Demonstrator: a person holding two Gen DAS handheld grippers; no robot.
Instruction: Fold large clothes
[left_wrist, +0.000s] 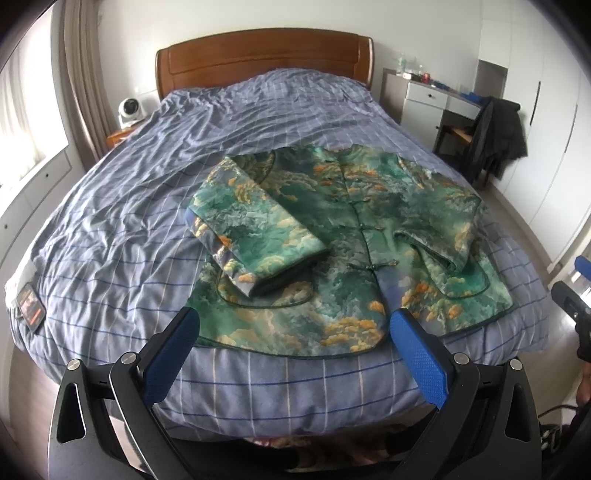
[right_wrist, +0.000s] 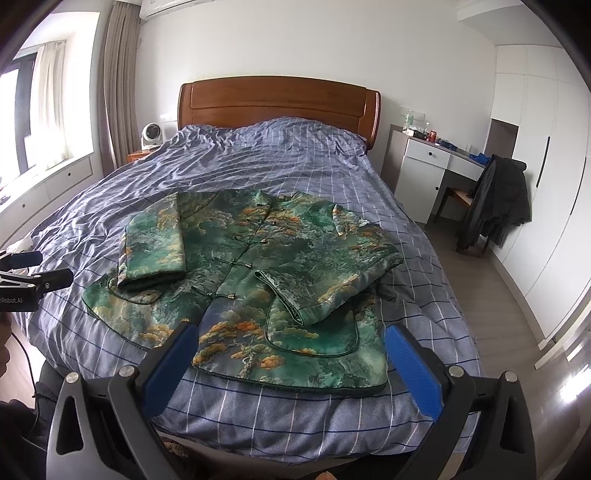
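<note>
A green jacket (left_wrist: 354, 236) with orange cloud print and knot buttons lies front up near the foot of the bed; it also shows in the right wrist view (right_wrist: 258, 280). Both sleeves are folded in over the body: the left sleeve (left_wrist: 255, 225) and the right sleeve (right_wrist: 332, 273). My left gripper (left_wrist: 295, 325) is open and empty, held above the hem at the bed's foot. My right gripper (right_wrist: 291, 343) is open and empty, held above the jacket's lower right part. Each gripper shows at the edge of the other's view.
The bed (left_wrist: 147, 184) has a blue checked cover and a wooden headboard (right_wrist: 277, 107). A phone (left_wrist: 31, 306) lies at its left edge. A white desk (right_wrist: 432, 162) and a chair with a dark coat (right_wrist: 495, 199) stand to the right. A small fan (right_wrist: 150, 134) stands left of the headboard.
</note>
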